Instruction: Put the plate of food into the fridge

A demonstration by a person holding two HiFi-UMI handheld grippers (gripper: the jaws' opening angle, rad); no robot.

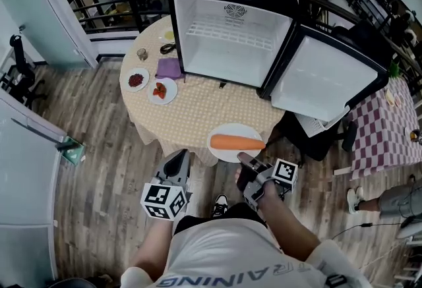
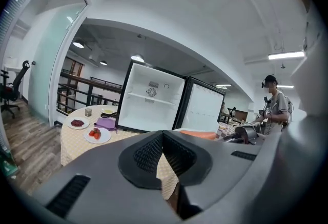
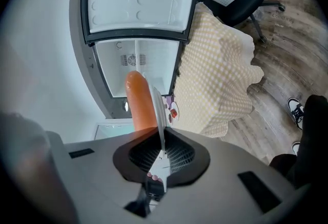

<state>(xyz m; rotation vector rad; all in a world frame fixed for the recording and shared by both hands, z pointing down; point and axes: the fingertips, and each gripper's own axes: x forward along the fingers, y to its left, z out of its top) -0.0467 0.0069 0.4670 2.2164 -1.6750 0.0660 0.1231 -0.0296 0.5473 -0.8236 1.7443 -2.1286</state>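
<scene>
The fridge [image 1: 231, 36] stands open on the round table [image 1: 198, 109], its door [image 1: 326, 79] swung wide to the right and its white inside bare, with one wire shelf high up. The plate of food [image 1: 234, 130] is at the table's near edge, well short of the fridge opening, and I can't tell whether it rests on the cloth or hangs just above it. It is a white plate, which I judge to be stiff, smooth and breakable, and not heavy in itself. The load on it is the trouble: one long orange piece, a carrot [image 1: 234, 142] by the look of it, lies loose across the middle and I'd expect it to roll if the plate tips. My right gripper [image 1: 245, 165] is clamped on the plate's near rim, and its own view shows the thin edge [image 3: 160, 115] pinched between the pads. A rim hold on so little area could slip or let the far side sag, so I want the plate kept flat. My left gripper [image 1: 177, 163] hangs beside it with its jaws closed together on nothing, free to steady the opposite rim.
</scene>
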